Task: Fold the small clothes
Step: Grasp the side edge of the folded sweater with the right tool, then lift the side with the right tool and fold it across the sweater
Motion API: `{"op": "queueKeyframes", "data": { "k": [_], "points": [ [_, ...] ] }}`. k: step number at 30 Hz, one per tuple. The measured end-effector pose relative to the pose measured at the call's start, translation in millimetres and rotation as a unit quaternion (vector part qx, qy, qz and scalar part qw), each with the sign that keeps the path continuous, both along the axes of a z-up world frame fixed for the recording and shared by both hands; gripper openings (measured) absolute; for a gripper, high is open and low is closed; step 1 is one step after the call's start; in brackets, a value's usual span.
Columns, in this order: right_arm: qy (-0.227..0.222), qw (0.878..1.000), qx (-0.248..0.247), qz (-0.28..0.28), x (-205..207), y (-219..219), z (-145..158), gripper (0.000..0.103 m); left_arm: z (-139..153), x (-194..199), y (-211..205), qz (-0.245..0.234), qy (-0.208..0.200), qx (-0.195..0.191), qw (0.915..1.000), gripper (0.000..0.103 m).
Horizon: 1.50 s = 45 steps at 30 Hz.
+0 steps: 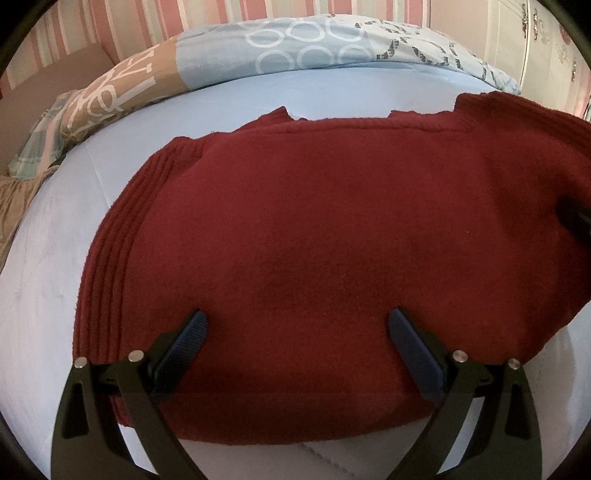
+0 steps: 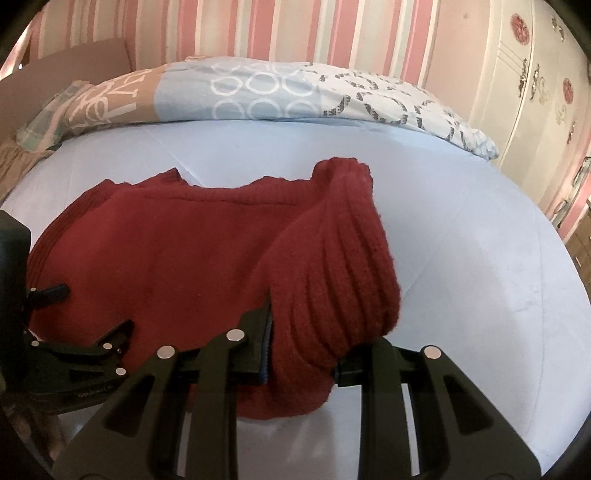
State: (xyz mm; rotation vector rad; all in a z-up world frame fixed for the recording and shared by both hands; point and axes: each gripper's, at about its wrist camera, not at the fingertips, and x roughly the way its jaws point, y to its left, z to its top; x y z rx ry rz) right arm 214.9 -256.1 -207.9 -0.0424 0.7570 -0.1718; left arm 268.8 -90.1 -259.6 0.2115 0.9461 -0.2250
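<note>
A dark red knitted sweater (image 1: 314,229) lies folded on the light blue bed sheet (image 1: 48,295). My left gripper (image 1: 297,325) is open, its two fingers spread wide just above the sweater's near part, holding nothing. In the right wrist view the sweater (image 2: 147,258) lies flat on the left, and its ribbed right end (image 2: 343,273) is bunched up and lifted. My right gripper (image 2: 306,332) is shut on that ribbed end. The left gripper's body (image 2: 66,354) shows at the left of that view.
A patterned blue, white and tan duvet (image 2: 258,92) lies bunched along the far side of the bed. A pink striped wall (image 2: 295,29) stands behind it. A white wardrobe with flower decals (image 2: 535,92) stands at the right. Bare sheet (image 2: 480,258) lies right of the sweater.
</note>
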Motion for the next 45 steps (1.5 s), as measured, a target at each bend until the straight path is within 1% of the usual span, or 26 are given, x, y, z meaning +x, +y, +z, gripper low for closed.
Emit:
{"op": "queueKeyframes", "data": {
  "k": [7,9,10,13,15,16,18,22,24,27,29,31,33,35,37,40,43,45],
  "points": [
    [-0.011,1.000,-0.010,0.009,1,6,0,0.023,1,0,2,-0.006,-0.003,-0.006,1.0000,0.100],
    [-0.018,1.000,-0.017,0.010,1,10,1,0.023,10,-3,10,-0.016,-0.009,-0.021,0.9996,0.100],
    [-0.022,1.000,-0.017,0.010,1,13,3,0.023,20,-6,19,-0.022,-0.022,-0.023,0.9993,0.100],
    [-0.040,0.999,-0.004,0.010,3,25,9,0.022,40,-12,43,-0.031,-0.053,-0.015,0.9980,0.100],
    [-0.050,0.999,0.002,0.011,4,36,14,0.021,49,-6,68,-0.020,-0.056,-0.011,0.9982,0.100],
    [-0.055,0.998,0.007,0.012,4,42,16,0.021,52,0,83,-0.011,-0.049,-0.021,0.9985,0.100],
    [-0.066,0.998,0.020,0.015,5,58,22,0.020,55,10,103,0.005,-0.047,-0.035,0.9983,0.100],
    [-0.078,0.996,0.040,0.032,9,96,31,0.018,61,30,131,0.035,-0.062,-0.033,0.9969,0.100],
    [-0.074,0.995,0.059,0.044,15,117,30,0.014,66,37,142,0.042,-0.073,-0.032,0.9959,0.100],
    [-0.063,0.993,0.075,0.062,20,146,25,0.013,72,45,162,0.051,-0.085,-0.025,0.9948,0.100],
    [-0.052,0.992,0.083,0.075,22,165,19,0.013,70,52,179,0.060,-0.085,-0.018,0.9944,0.100],
    [-0.044,0.991,0.083,0.090,21,182,15,0.013,66,57,193,0.070,-0.079,-0.019,0.9942,0.100],
    [-0.032,0.990,0.079,0.111,22,201,10,0.013,60,59,205,0.079,-0.070,-0.022,0.9941,0.100],
    [-0.019,0.990,0.075,0.119,22,211,3,0.013,56,58,212,0.084,-0.067,-0.021,0.9940,0.100],
    [0.008,0.990,0.063,0.129,22,221,-12,0.013,54,56,216,0.089,-0.068,-0.019,0.9935,0.100],
    [0.032,0.988,0.025,0.148,19,240,-32,0.013,51,56,221,0.093,-0.065,-0.020,0.9934,0.100],
    [0.036,0.988,0.008,0.151,18,247,-35,0.013,52,57,222,0.088,-0.068,-0.021,0.9936,0.100],
    [0.038,0.988,0.010,0.149,20,245,-33,0.013,52,58,220,0.083,-0.070,-0.020,0.9938,0.100]
  ]
}}
